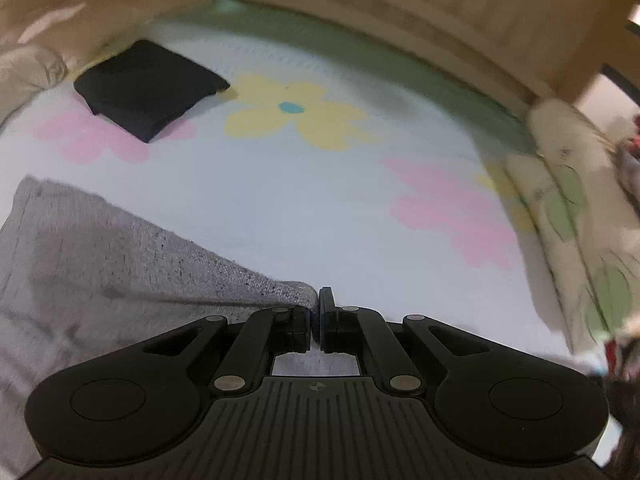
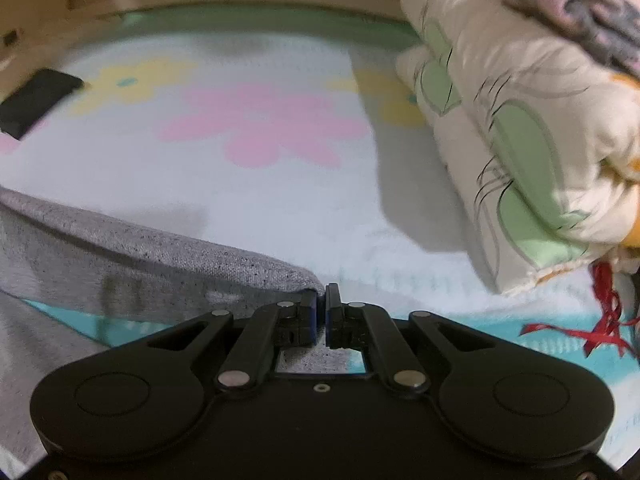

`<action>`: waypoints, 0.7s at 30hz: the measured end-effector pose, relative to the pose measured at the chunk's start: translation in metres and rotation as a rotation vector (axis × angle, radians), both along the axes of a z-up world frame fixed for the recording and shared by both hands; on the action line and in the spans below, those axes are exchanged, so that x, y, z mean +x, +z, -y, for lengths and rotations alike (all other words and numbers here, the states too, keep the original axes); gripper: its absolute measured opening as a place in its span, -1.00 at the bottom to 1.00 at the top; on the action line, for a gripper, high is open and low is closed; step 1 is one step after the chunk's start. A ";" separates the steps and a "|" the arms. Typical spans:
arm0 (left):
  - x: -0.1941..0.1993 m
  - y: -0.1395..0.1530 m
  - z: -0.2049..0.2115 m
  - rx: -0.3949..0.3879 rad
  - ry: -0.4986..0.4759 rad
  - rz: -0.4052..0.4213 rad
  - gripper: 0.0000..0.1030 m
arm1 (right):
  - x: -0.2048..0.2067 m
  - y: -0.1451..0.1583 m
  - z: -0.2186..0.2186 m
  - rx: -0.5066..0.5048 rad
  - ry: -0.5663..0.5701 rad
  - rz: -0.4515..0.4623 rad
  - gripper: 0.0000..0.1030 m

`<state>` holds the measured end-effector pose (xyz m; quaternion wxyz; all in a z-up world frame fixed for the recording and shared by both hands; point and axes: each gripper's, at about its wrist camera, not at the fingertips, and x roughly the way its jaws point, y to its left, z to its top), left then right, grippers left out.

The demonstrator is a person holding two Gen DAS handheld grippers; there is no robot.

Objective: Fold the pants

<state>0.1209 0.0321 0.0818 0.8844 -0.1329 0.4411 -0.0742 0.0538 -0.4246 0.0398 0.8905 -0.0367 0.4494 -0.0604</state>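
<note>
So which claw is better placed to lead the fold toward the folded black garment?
Left, marginally. Both the left claw and right claw are shut on the grey pants, but the folded black garment sits nearer in the left view; the quilt crowds the right.

Bedroom; floral bedsheet; folded quilt

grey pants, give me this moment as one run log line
step: fold underway | left gripper: shut on grey pants | right gripper: shut on grey pants | cloth: lifted edge | surface: flowered sheet
</note>
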 end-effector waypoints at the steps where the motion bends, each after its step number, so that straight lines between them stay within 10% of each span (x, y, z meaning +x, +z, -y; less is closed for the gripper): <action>1: -0.016 -0.001 -0.001 -0.004 -0.011 0.005 -0.94 | -0.007 0.006 0.000 -0.002 0.010 0.014 -0.88; 7: -0.082 -0.023 -0.005 0.008 -0.038 -0.003 -0.94 | -0.047 0.016 -0.002 -0.007 0.092 0.006 -0.87; 14: -0.122 -0.086 -0.011 0.021 -0.022 -0.153 -0.93 | -0.081 -0.013 -0.029 -0.046 0.323 -0.213 -0.82; 21: -0.112 -0.126 -0.011 0.036 -0.020 -0.240 -0.92 | -0.084 -0.006 -0.008 0.141 0.247 -0.252 -0.28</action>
